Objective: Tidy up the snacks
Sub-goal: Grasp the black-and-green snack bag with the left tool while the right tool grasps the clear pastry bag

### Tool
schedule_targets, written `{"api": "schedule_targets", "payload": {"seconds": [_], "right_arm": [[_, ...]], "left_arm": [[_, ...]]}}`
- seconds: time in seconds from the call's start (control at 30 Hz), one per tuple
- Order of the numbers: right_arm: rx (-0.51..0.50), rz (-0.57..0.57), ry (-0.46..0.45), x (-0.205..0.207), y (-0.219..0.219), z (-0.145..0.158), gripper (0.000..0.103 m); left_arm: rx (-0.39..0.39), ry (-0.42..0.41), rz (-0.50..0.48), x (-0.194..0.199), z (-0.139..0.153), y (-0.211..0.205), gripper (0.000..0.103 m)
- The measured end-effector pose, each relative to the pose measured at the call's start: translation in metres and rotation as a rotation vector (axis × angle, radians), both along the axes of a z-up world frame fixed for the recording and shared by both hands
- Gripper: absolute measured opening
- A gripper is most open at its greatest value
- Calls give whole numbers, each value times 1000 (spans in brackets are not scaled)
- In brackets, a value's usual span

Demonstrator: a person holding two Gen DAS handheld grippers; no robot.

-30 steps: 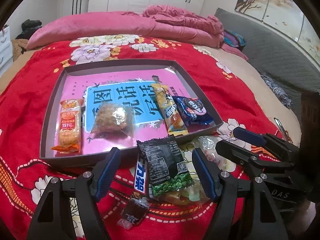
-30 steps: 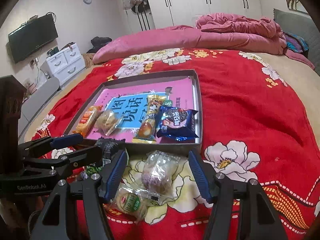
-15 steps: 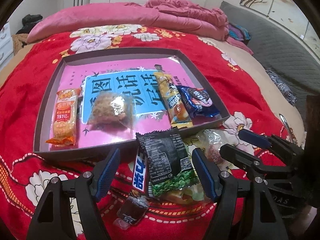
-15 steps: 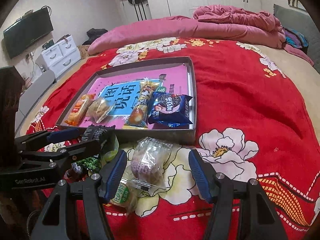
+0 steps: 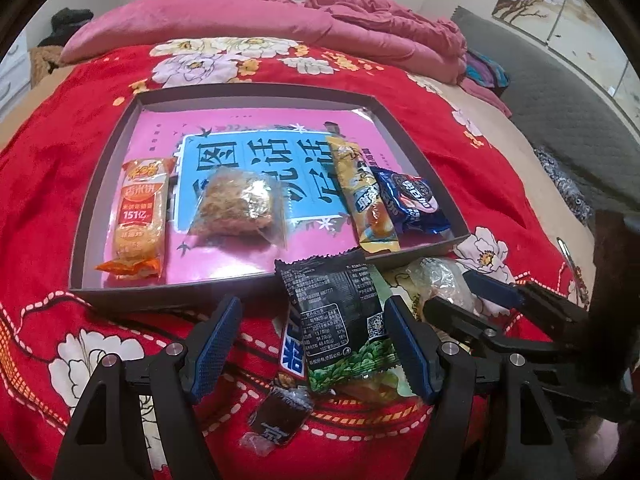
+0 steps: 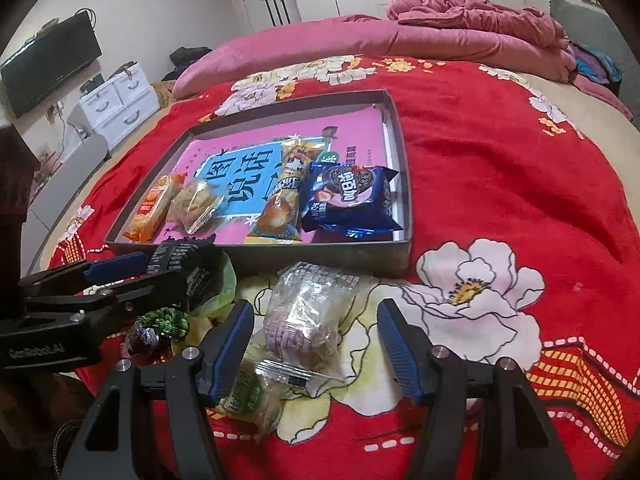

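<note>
Left wrist view: four snacks (image 5: 236, 202) in tray (image 5: 100, 216); both tongs (image 5: 312, 344) (image 6: 316, 344) released.

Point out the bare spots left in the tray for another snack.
Free: the tray's far half behind all four packets, and the near strip between the floss cake and yellow bar. Crowded: the right side, where the bar meets the blue cookie pack.

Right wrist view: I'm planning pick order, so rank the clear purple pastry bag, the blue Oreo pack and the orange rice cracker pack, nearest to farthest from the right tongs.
1. Clear purple pastry bag: on the blanket, between the open right tongs.
2. Blue Oreo pack: in the tray, near its right wall.
3. Orange rice cracker pack: in the tray, at its left side.
</note>
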State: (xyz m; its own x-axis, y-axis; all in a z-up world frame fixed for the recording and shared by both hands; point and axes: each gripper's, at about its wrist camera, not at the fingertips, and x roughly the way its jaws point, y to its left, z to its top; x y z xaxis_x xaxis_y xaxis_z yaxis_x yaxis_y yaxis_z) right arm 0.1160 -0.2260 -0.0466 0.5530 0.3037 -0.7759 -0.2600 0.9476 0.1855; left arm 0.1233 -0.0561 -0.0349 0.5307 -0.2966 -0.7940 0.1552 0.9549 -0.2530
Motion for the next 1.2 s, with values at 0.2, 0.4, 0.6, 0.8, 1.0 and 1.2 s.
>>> {"api": "schedule_targets", "payload": {"seconds": [0.2, 0.4, 0.6, 0.8, 1.0, 1.2], "right_arm": [[-8, 14, 13, 3, 6, -7, 63], [-33, 29, 12, 4, 12, -8, 49], [-42, 24, 13, 4, 12, -9, 44], [-56, 40, -15, 0, 13, -1, 42], [-37, 40, -25, -2, 9, 5, 41], [-1, 36, -41, -4, 2, 12, 41]], "left_arm": [[-32, 24, 1, 1, -4, 2, 75], [-62, 57, 14, 3, -10, -1, 75], [-75, 51, 8, 4, -10, -5, 62], [-58, 39, -36, 4, -9, -14, 47], [-71, 38, -51, 4, -7, -12, 41], [-84, 27, -61, 1, -2, -6, 39]]}}
